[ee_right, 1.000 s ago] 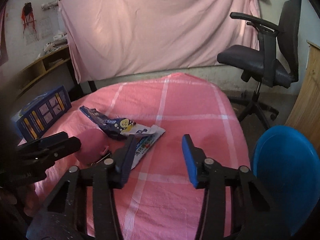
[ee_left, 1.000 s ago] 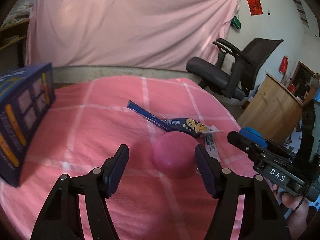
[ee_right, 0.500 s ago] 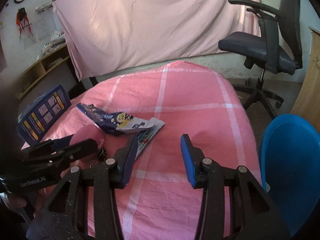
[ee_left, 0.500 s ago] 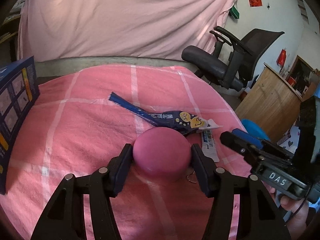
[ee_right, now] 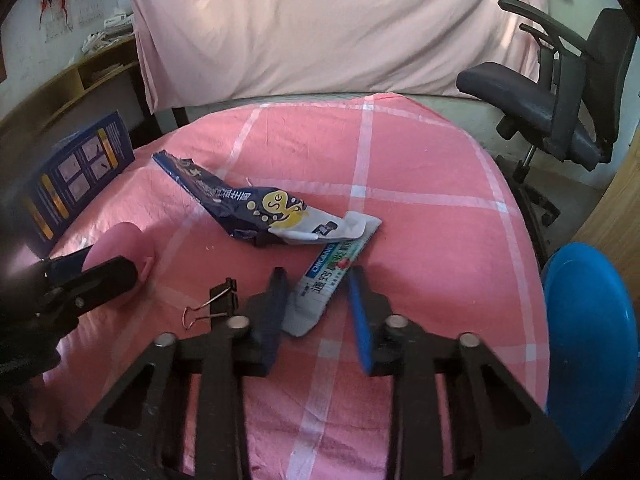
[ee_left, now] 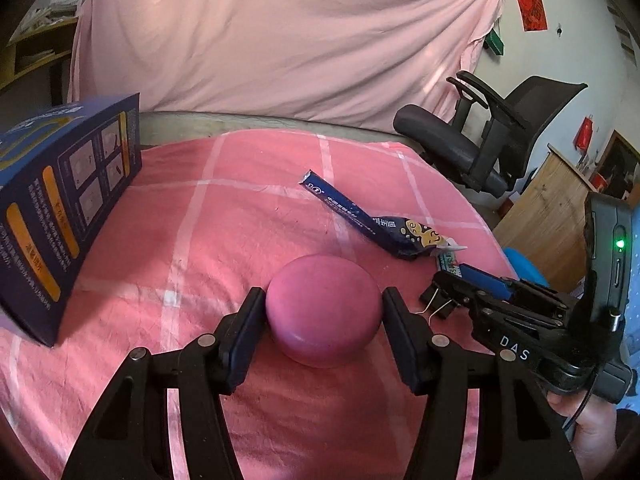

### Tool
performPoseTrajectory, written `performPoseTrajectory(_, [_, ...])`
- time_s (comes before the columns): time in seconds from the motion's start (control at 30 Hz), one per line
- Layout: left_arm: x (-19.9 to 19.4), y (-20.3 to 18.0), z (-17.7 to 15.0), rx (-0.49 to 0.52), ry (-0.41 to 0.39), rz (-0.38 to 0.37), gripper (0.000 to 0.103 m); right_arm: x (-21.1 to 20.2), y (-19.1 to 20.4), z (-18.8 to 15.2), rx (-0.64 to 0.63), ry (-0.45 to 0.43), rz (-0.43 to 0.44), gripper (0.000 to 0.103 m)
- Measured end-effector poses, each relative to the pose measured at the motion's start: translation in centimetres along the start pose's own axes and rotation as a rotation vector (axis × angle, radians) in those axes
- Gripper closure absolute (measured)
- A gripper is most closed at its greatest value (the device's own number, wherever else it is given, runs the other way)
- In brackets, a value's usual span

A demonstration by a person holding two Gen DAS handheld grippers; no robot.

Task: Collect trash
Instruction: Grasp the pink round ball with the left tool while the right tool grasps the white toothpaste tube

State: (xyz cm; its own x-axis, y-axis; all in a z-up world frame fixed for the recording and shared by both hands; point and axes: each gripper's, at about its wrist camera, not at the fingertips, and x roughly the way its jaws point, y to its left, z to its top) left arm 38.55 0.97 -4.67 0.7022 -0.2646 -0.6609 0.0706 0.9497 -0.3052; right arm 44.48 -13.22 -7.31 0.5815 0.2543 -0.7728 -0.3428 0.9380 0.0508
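My left gripper (ee_left: 323,298) is shut on a pink round puck (ee_left: 320,328), its pads against both sides; the puck rests on the pink checked cloth (ee_left: 240,216). In the right wrist view, a white and green sachet wrapper (ee_right: 340,258) lies flat between the fingers of my right gripper (ee_right: 318,280). Those jaws are closing, with no clear press on it. A dark blue snack wrapper (ee_right: 240,204) lies just beyond and overlaps the sachet's far end. A black binder clip (ee_right: 218,300) sits left of the right gripper.
A dark blue carton (ee_left: 60,204) stands at the table's left edge. Past the right edge are a blue round bin (ee_right: 592,340), an office chair (ee_right: 552,100) and a wooden cabinet (ee_left: 560,216). A pink sheet hangs behind.
My left gripper closed on the pink puck and stays shut on it. My right gripper moved forward and down over the sachet wrapper, and its jaws narrowed around it.
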Motion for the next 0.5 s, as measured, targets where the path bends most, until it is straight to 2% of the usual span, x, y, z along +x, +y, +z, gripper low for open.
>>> performPoseTrajectory(0.13, [-0.4,-0.2,-0.3,-0.002,-0.003,0.005,0.050,-0.6,-0.9,-0.6,0.041,-0.007,0.053,0.057])
performPoseTrajectory(0.2, [-0.6,-0.2,-0.5,-0.012,-0.006,0.003,0.050,-1.0,-1.4,-1.0,0.068,-0.016,0.075,0.065])
performPoseTrajectory(0.27, [-0.9,-0.2,-0.6,-0.022,-0.012,0.004,0.050,-1.6,-2.0,-1.5,0.096,-0.025,0.102,0.068])
performPoseTrajectory(0.4, [-1.4,-0.6,-0.9,-0.034,-0.029,0.007,0.050,-2.7,-2.5,-2.4,0.125,-0.054,0.123,0.071])
performPoseTrajectory(0.5, [-1.9,-1.5,-0.8,-0.025,-0.057,0.009,0.050,-4.1,-3.0,-2.9,0.147,-0.111,0.130,0.072])
